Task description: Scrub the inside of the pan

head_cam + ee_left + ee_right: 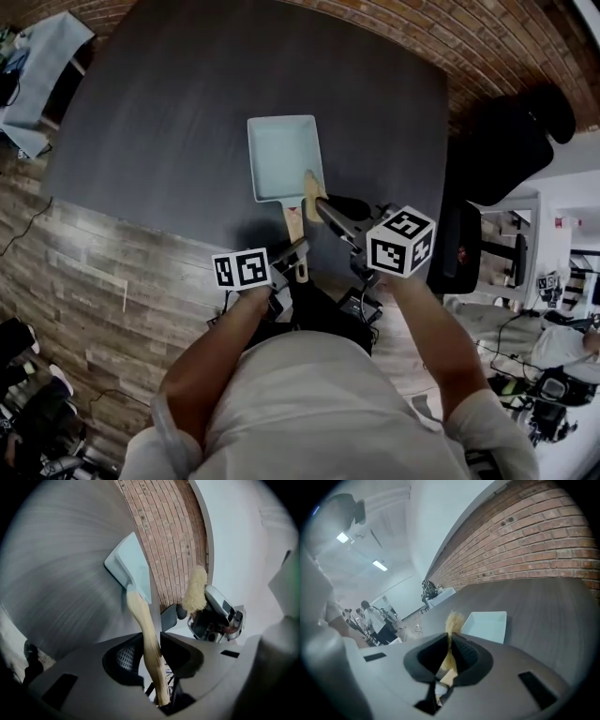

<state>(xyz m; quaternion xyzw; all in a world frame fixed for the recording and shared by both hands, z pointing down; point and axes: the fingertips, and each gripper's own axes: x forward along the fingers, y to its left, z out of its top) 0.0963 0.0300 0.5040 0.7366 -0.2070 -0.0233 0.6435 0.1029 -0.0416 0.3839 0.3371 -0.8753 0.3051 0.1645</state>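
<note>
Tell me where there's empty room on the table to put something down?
The table is bare left of the pan, a wide patch out to its left edge, also between pan and brick wall, and on the pan's right. Crowded at the near edge, where the left gripper, right gripper, handle and brush meet.

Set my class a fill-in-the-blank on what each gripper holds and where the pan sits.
1. The left gripper grips the pan by its wooden ____.
2. The right gripper holds a ____.
3. The pan sits on a dark ____.

Missing words: handle; brush; table.
</note>
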